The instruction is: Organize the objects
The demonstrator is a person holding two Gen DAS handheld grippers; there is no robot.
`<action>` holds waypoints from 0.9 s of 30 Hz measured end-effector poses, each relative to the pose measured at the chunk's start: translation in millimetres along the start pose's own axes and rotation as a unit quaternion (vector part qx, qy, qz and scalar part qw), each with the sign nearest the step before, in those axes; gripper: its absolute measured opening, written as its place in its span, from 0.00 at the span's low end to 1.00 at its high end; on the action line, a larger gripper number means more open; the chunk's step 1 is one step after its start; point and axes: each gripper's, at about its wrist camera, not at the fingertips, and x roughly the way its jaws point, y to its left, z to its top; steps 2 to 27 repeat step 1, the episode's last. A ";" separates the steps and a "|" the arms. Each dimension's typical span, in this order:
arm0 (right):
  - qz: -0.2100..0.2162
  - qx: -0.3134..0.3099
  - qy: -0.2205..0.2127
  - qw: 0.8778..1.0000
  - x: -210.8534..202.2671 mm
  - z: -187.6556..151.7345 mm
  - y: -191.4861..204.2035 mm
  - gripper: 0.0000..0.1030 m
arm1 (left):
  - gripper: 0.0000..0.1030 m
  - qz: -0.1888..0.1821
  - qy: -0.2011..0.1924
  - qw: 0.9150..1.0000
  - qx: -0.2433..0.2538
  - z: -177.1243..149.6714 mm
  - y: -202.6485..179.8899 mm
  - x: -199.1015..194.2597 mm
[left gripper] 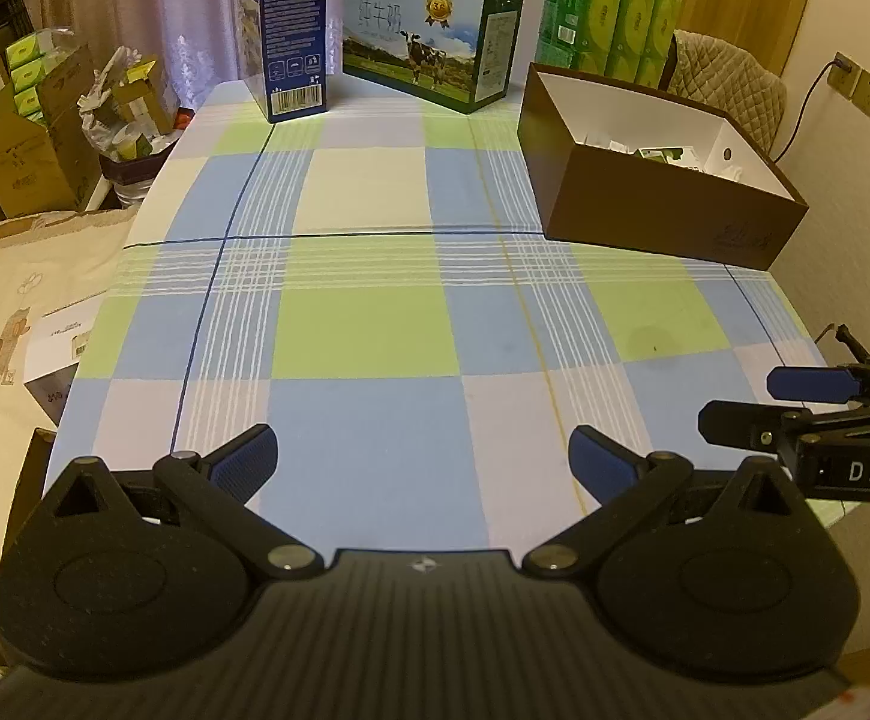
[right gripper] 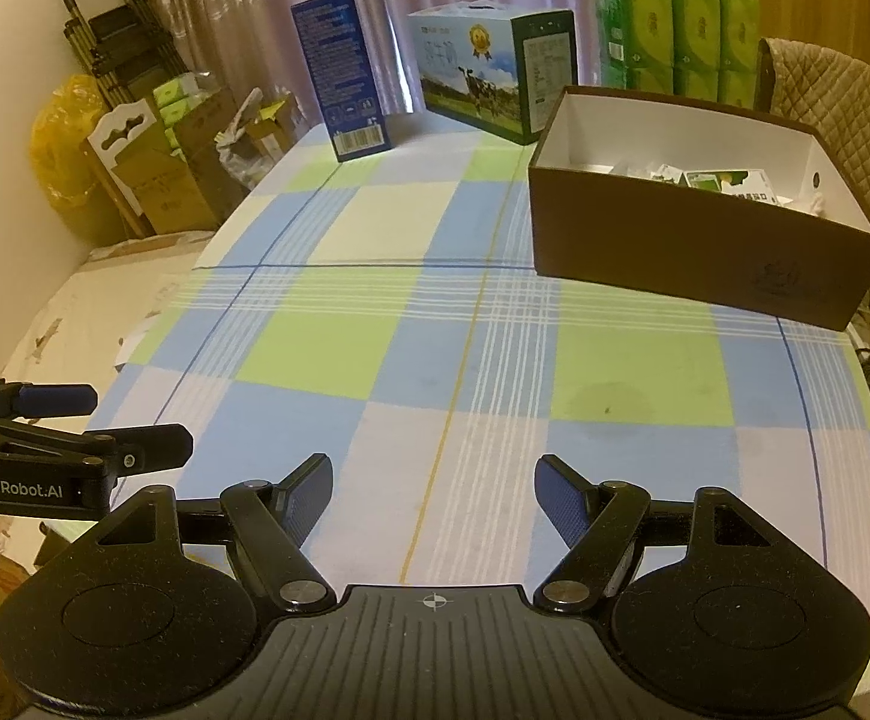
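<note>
- The left gripper point(left gripper: 423, 456) is hovering low over the checked tablecloth point(left gripper: 363, 324), jaws spread wide and grasping nothing.
- The right gripper point(right gripper: 433, 495) is doing likewise just beside it, jaws released and empty; each gripper is showing at the edge of the other's view.
- The cloth directly between and just ahead of both pairs of jaws is lying bare; every loose thing is sitting well ahead of them.
- The brown box point(right gripper: 693, 240) is standing ahead and to the right of the jaws, open-topped, holding small packets point(right gripper: 729, 183); their number I cannot tell.
- One tall blue carton point(right gripper: 345, 78) is standing upright far ahead, left of the jaws' centre line; one milk carton point(right gripper: 483, 75) printed with cows is sitting beside it.
- Behind the brown box a green tissue pack point(right gripper: 675, 30) is showing three columns of packets.
- Judging by looks, the blue carton is stiff cardboard, probably light and tall enough to tip, so taking it across its narrow faces low down seems wisest.
- The milk carton is likely heavy and wider than the jaws' spread; its top handle looks the better hold.
- The tissues are probably soft and squashy under a slippery wrap.
</note>
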 end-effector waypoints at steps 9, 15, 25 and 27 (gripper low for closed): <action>0.000 0.000 0.000 1.000 0.5 0.7 -1.0 0.69 | 0.99 -0.001 0.001 1.000 0.000 1.2 -0.4 0.8; 0.000 0.000 0.000 1.000 0.5 0.7 -1.0 0.69 | 0.99 -0.001 0.001 1.000 0.000 1.2 -0.4 0.8; 0.000 0.000 0.000 1.000 0.5 0.7 -1.0 0.69 | 0.99 -0.001 0.001 1.000 0.000 1.2 -0.4 0.8; 0.000 0.000 0.000 1.000 0.5 0.7 -1.0 0.69 | 0.99 -0.001 0.001 1.000 0.000 1.2 -0.4 0.8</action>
